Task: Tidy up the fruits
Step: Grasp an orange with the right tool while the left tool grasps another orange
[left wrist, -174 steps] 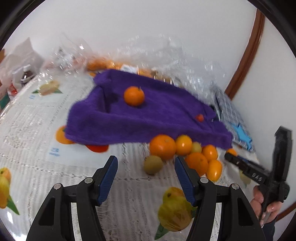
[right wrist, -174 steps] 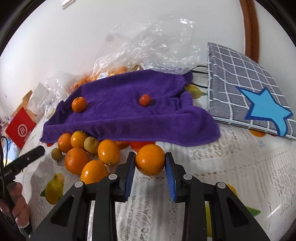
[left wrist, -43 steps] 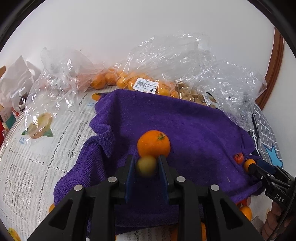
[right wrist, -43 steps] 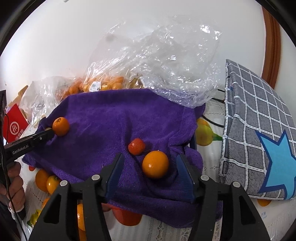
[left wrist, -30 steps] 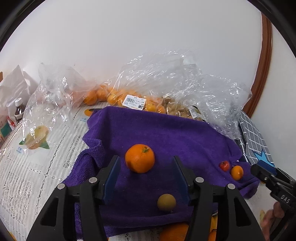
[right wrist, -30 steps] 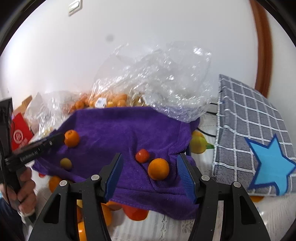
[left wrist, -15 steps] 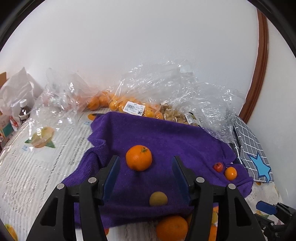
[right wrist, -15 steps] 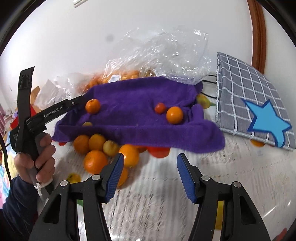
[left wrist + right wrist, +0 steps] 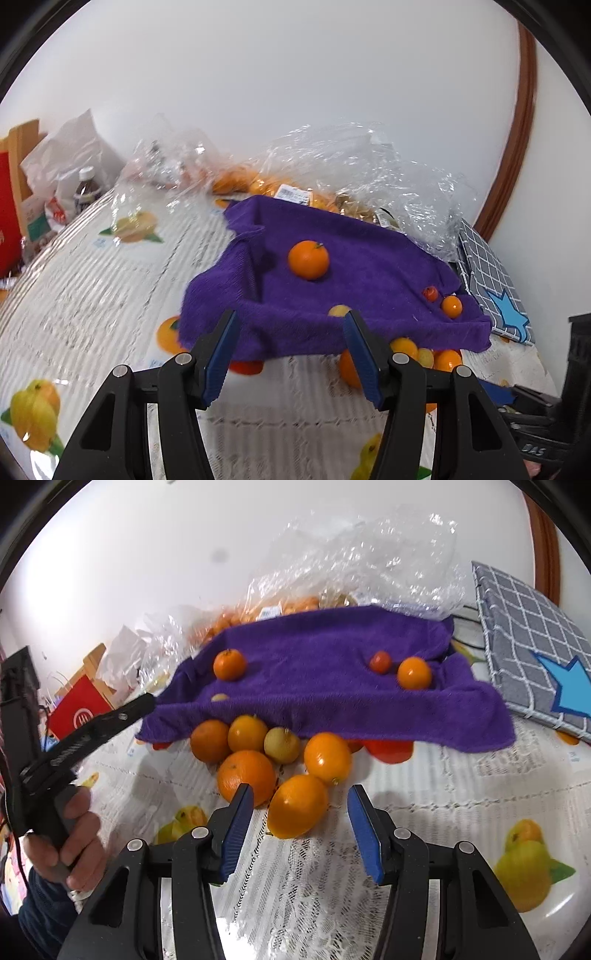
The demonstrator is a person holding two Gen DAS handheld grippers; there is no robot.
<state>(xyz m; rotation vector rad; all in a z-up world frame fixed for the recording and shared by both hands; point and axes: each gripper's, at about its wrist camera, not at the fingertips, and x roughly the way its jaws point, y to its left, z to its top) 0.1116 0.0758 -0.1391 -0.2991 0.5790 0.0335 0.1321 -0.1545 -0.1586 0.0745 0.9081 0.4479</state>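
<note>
Both sets of jaws gape empty, the right gripper [image 9: 300, 825] just narrowing around an orange [image 9: 297, 806]

Plain white wall [image 9: 295, 110] all the way behind, with a curved brown wooden trim [image 9: 517, 147] running up the right side. Surface [image 9: 461, 794] covered in a white lacy cloth with printed fruit pictures. Soft, even light, pretty bright overall.

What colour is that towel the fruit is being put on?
The towel is deep purple, plain with no pattern. It shows best in the right wrist view.
</note>
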